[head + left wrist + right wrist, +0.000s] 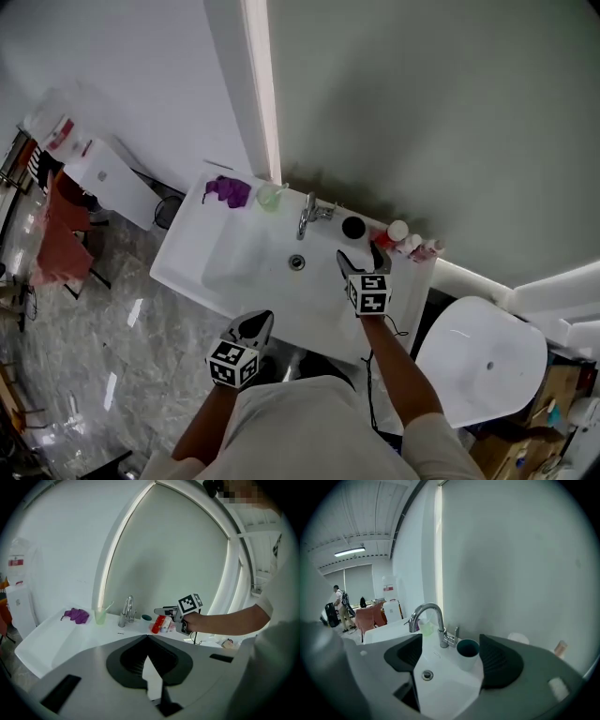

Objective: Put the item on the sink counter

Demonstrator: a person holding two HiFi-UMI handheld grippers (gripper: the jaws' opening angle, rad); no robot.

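The item is a white cup with a dark teal inside (353, 227). It stands upright on the white sink counter (183, 261), just right of the chrome faucet (312, 216). My right gripper (359, 255) hovers above the basin on the near side of the cup, open and empty. In the right gripper view the cup (468, 651) shows beyond the wide gap of that gripper (451, 637), with no pad touching it. My left gripper (256, 325) hangs over the counter's front edge. Its jaws (147, 639) meet at the tips with nothing between them.
A green tumbler with a toothbrush (270, 197) and a purple cloth (228, 191) sit on the counter's back left. Several small bottles (408, 242) crowd the back right corner. The drain (296, 262) lies mid-basin. A white toilet (483, 361) stands to the right, and a red chair (58, 239) stands to the left.
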